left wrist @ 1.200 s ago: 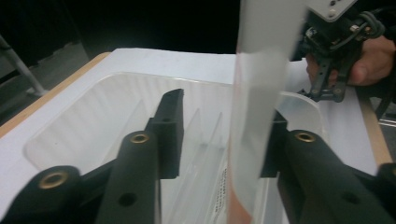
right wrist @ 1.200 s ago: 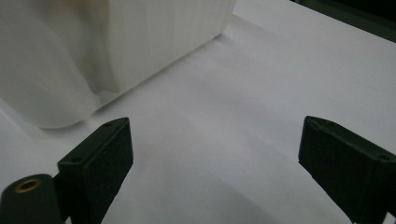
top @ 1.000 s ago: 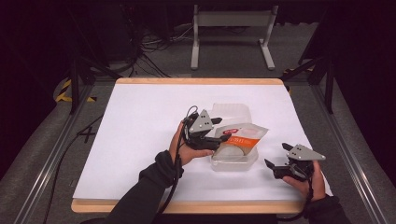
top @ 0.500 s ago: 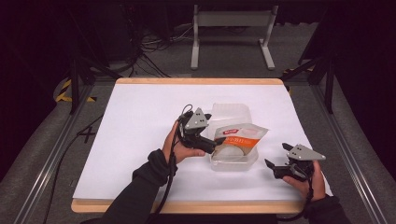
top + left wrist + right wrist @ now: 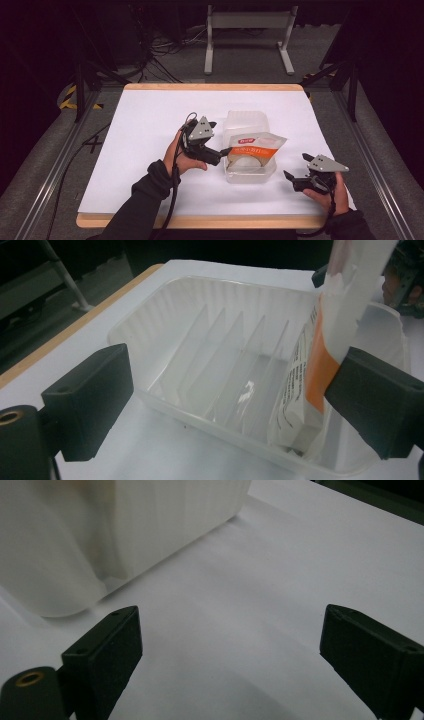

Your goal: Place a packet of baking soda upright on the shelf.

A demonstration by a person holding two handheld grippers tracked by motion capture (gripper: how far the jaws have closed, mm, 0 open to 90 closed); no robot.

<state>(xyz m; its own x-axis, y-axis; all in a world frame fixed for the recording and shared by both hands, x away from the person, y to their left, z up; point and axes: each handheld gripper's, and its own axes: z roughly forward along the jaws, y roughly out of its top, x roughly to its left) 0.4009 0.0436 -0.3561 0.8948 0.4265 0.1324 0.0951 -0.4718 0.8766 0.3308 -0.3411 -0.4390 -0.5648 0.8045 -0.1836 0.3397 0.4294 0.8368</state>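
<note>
A clear plastic tray [image 5: 244, 120] with upright dividers stands right of the table's middle. A white packet [image 5: 256, 147] with an orange band leans in its near end. My left gripper [image 5: 220, 153] sits just left of the tray, pointing at it. Its jaws have just been opening and stand wide apart. In the left gripper view the packet [image 5: 306, 365] stands in the tray [image 5: 175, 305] close by one jaw of the left gripper [image 5: 240, 385], unpressed. My right gripper [image 5: 295, 166] rests open near the table's front right, with the tray wall [image 5: 165, 515] beyond the right gripper [image 5: 235, 640].
White paper [image 5: 150, 130] covers the wooden table, with wide bare areas left of and behind the tray. A metal stand [image 5: 247, 35] and cables lie on the dark floor beyond the far edge.
My left gripper has opened, let go of the packet and drawn back a little to the left. The packet stays leaning in the tray. The right gripper has not moved.
</note>
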